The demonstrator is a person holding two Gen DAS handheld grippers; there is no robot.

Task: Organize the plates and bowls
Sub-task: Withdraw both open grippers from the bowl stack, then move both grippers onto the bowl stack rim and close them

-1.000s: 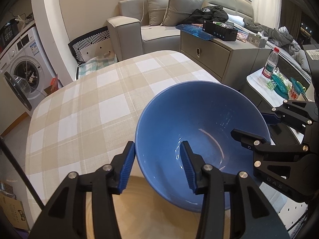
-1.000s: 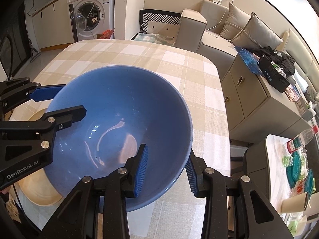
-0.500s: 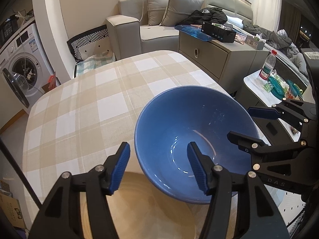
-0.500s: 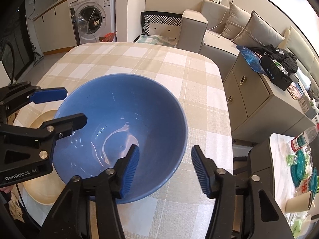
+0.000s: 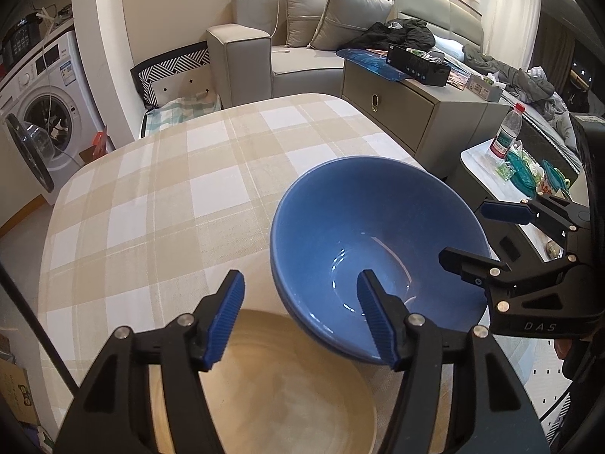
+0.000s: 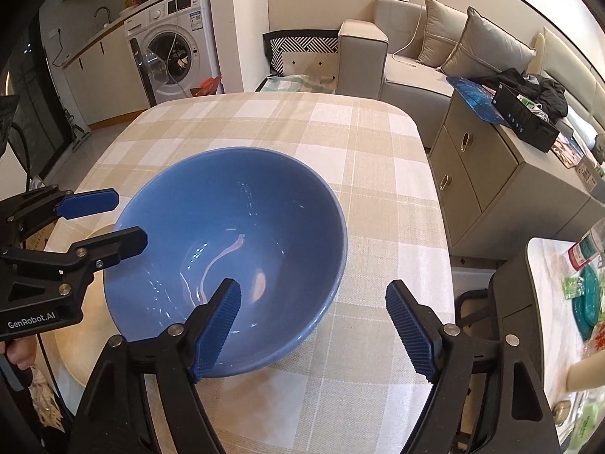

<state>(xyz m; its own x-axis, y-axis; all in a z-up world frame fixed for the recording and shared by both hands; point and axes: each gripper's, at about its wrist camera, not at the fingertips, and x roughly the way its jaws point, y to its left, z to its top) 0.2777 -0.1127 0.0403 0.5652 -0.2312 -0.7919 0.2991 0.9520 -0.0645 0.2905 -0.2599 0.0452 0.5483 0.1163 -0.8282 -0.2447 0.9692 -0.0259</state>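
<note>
A large blue bowl (image 5: 374, 242) rests on the checked tablecloth, seemingly nested in a second blue bowl whose rim shows just below it. It also shows in the right wrist view (image 6: 234, 234). A cream plate (image 5: 272, 386) lies on the table next to the bowl, under my left gripper. My left gripper (image 5: 302, 317) is open, with its jaws astride the bowl's near-left rim without touching. My right gripper (image 6: 314, 325) is open, with its jaws astride the bowl's near-right rim. The plate shows at the left in the right wrist view (image 6: 75, 340).
The table (image 6: 378, 174) carries a beige and white checked cloth. A grey cabinet (image 6: 499, 174) stands right of the table. A small side table (image 5: 529, 174) with a water bottle and teal dishes is beyond the right edge. A sofa and a washing machine stand further back.
Both grippers were shut on the bowl's rim a second ago. Both have opened and let the bowl down beside the plate, and have drawn back a little.
</note>
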